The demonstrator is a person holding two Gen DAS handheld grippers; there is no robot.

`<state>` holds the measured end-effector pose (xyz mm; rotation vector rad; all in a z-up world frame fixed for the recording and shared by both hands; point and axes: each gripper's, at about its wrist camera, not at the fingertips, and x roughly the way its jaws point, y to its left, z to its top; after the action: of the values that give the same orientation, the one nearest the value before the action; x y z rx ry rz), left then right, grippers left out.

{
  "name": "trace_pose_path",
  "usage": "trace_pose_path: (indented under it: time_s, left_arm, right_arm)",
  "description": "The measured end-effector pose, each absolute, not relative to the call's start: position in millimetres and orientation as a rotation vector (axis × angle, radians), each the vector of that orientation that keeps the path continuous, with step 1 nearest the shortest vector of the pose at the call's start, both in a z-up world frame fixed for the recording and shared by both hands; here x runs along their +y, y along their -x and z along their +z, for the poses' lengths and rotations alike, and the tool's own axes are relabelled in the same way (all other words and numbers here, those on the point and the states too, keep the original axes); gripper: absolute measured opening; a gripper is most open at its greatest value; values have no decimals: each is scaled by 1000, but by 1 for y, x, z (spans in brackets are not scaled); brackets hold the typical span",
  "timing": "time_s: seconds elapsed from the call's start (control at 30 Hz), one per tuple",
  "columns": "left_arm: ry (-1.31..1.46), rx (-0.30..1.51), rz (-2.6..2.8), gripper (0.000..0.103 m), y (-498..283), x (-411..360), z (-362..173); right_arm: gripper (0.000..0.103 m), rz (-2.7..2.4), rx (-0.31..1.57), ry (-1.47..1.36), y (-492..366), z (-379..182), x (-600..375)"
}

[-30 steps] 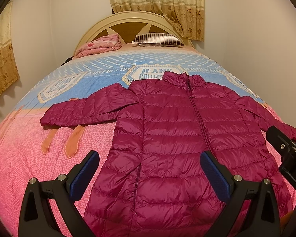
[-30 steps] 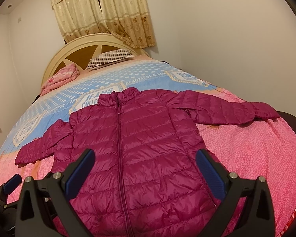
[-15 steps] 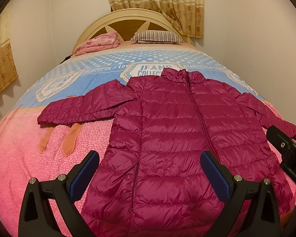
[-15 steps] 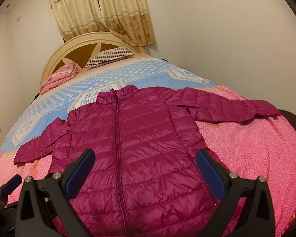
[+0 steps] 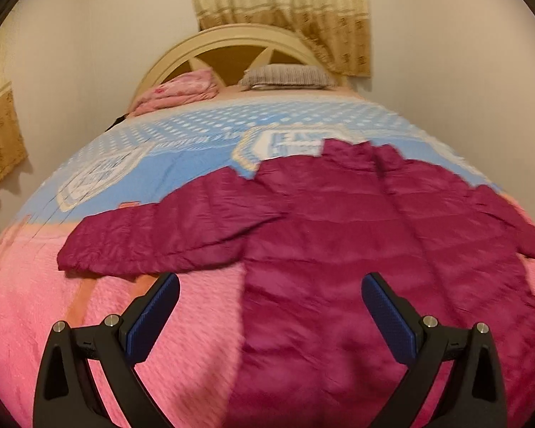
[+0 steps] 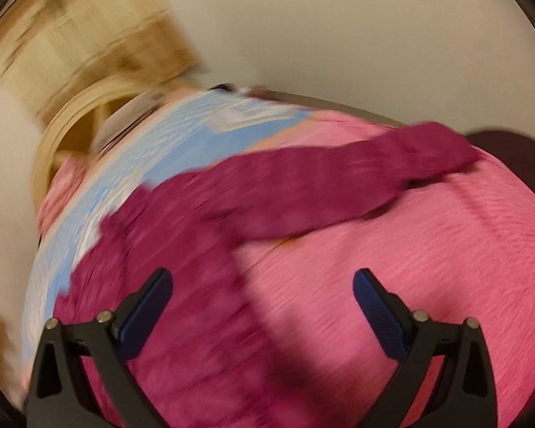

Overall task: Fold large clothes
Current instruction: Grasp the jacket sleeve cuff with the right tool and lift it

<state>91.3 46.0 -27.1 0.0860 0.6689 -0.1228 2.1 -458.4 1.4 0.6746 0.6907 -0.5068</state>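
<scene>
Left wrist view. A magenta quilted puffer jacket (image 5: 356, 235) lay flat, front up, on the bed's pink-and-blue bedspread (image 5: 89, 321), its collar toward the headboard. One sleeve (image 5: 167, 235) stretched out sideways across the pink part of the spread; its cuff lay just beyond the left-hand fingertip of the left gripper (image 5: 269, 312). The left gripper's jaws stood wide apart with nothing between them, blue pads (image 5: 153, 317) facing inward, one finger over bare bedspread and the other over the jacket's lower body. At the far end stood a cream arched headboard (image 5: 232, 42), with a striped pillow (image 5: 285, 76) and a folded pink blanket (image 5: 182, 89) at its foot. Beige patterned curtains (image 5: 281, 7) hung above.

Right wrist view, heavily blurred and tilted. The jacket (image 6: 182, 285) filled the lower left, and its other sleeve (image 6: 339, 185) ran out toward the right across the pink bedspread (image 6: 428, 267). The right gripper (image 6: 262, 306) was likewise spread wide and held nothing; one finger was over the jacket's body, the other over bare pink spread. The headboard (image 6: 53, 135) and curtain (image 6: 89, 35) showed as smears at upper left. A dark maroon shape (image 6: 510, 142) at the right edge could not be identified.
</scene>
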Motion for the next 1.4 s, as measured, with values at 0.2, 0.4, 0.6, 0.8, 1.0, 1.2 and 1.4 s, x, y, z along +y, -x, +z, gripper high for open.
trace_pose_path:
  time_s: [0.2,0.4,0.6,0.8,1.0,1.2,1.4]
  left_arm:
    - [-79,657,-72,102,-126,64,-52]
    - [-92,694,-63,102,-140,61,-82]
    - [-10,782,-68,102,-149,72,-94]
    - [45,796,-9,102,-140,78,-99]
    - [69,785,16,102,-130,83,-98]
    - [130,784,9,102,-123,92,-98]
    - [257,765,1,102,-117,113,-100]
  right_arm:
    - [81,-785,648,-800,32,-15,-576]
    - [81,-940,615,-906,49,-42,-635]
    - [77,-944,661,-830,24,-50,-630]
    - [32,-962,722,-691,8,-50,-623]
    - [15,-949,726,-500,-12,-24,-607]
    - [13,-783,619,-332,-42,44,-541]
    - [13,-496,552,-129,-92,95,-416]
